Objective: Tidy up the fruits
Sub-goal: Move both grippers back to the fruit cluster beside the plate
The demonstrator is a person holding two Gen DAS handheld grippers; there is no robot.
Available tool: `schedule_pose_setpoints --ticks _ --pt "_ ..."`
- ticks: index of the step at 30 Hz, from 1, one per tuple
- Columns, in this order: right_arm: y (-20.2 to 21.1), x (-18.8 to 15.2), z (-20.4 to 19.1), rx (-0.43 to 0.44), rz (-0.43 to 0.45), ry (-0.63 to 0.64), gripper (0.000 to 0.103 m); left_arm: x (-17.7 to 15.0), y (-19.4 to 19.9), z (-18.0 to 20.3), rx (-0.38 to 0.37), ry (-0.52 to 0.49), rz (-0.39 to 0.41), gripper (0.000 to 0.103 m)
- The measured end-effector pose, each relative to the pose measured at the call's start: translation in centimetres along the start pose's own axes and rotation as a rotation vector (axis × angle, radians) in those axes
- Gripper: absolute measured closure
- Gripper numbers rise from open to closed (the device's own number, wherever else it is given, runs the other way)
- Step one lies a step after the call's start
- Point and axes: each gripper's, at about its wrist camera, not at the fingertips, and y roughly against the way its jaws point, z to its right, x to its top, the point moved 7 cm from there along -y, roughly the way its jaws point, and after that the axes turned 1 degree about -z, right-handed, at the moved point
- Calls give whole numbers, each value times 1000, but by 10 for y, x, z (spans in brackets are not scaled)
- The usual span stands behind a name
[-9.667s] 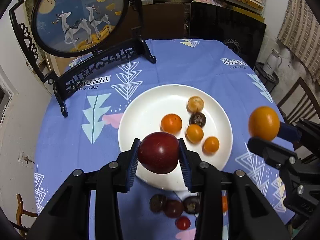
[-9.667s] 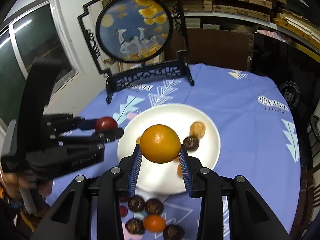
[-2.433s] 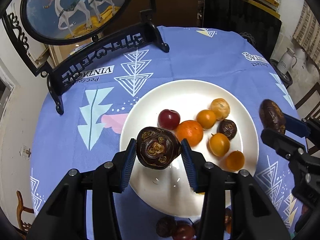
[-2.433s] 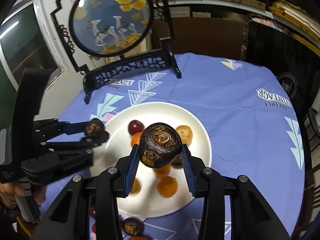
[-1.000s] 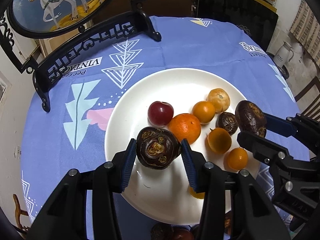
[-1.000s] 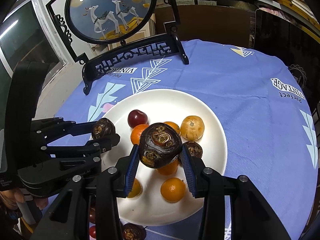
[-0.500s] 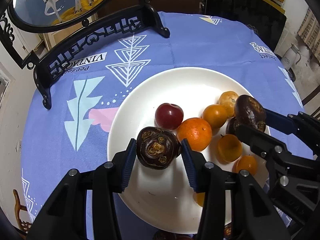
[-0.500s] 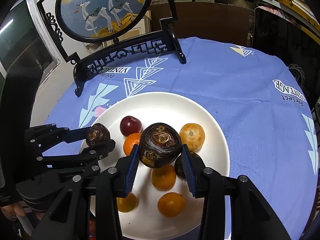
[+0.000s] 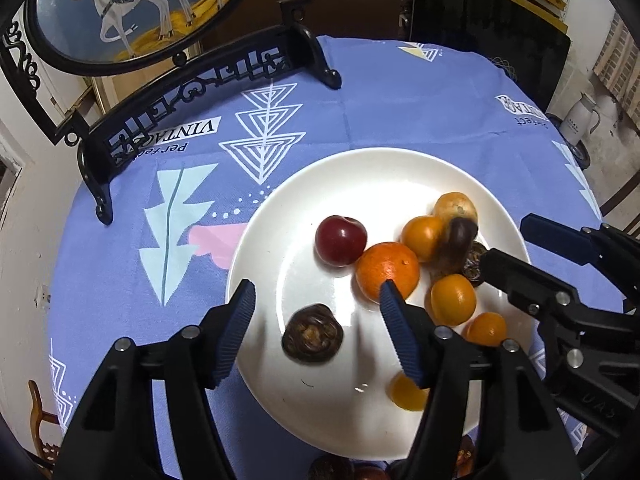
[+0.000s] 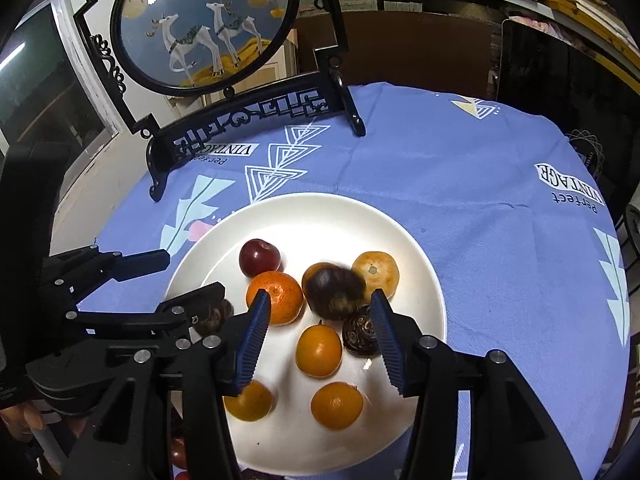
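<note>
Nine fruits are spread on the white plate [image 9: 400, 168]: a red plum [image 9: 341, 241], oranges [image 9: 387, 272], and dark wrinkled fruits [image 9: 312, 333], one blurred [image 10: 335, 290].

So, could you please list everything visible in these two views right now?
plate: one, white, on tablecloth
tablecloth: one, blue patterned, under plate
large orange: one, orange, mid-plate
small citrus: four, orange, plate's right and near parts
tan fruit: one, tan, plate's far right
red fruit: one, dark red, beside large orange
wrinkled fruits: three, dark brown, on plate; one blurred
loose fruits: count unclear, dark, off plate's near edge
deer screen: one, black-framed, far left
kettle: one, white, floor at right
left tongs: one, black, open over plate
right tongs: one, black, open over plate
</note>
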Motion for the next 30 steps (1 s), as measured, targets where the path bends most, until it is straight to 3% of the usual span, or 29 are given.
schedule_pose_setpoints --ticks 5,10,15,22,25,30 --pt "12 -5 0 2 9 -13 49 -4 13 3 5 -13 24 38" --pt "27 -13 -3 1 23 -14 46 -11 30 -4 55 -24 76 24" --pt "40 -29 -8 12 26 -6 45 -30 45 -15 45 -12 89 23" --pt "57 -105 -22 44 -49 66 45 -99 61 -20 -45 -30 41 23" --pt "57 -145 -27 49 -113 96 45 -137 62 -12 -78 -58 -2 23" --pt "41 -182 -26 29 -194 86 42 -190 53 14 -118 -125 -78 23"
